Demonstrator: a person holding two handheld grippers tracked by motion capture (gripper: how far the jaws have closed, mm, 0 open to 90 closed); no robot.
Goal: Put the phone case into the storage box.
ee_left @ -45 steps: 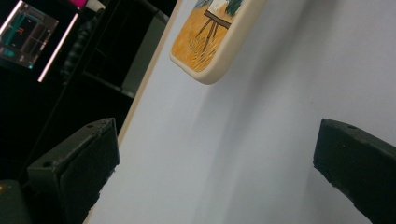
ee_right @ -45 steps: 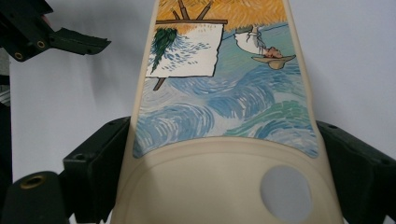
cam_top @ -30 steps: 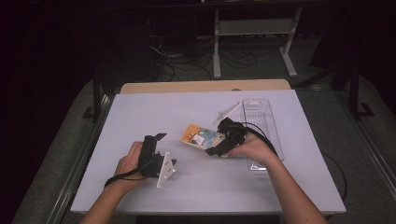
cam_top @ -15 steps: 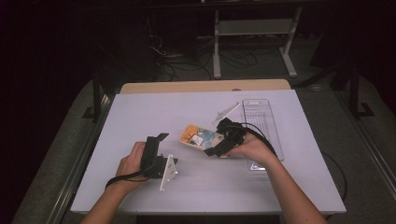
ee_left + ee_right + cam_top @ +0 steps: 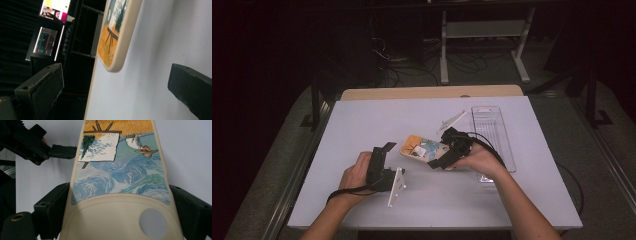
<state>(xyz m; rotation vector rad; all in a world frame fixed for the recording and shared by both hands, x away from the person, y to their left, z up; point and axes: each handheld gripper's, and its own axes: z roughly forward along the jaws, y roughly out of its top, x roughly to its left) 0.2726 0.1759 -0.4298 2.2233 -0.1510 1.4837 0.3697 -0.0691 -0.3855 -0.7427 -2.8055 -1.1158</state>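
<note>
Jaws of your right gripper [image 5: 120, 202] clamp the phone case [image 5: 117, 170]; your left gripper [image 5: 117, 90] gapes wide, empty, just short of it.

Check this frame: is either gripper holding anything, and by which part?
The right gripper grips the phone case across its camera-hole end, jaws on the two long edges. The left gripper holds nothing; its jaws stand open.
</note>
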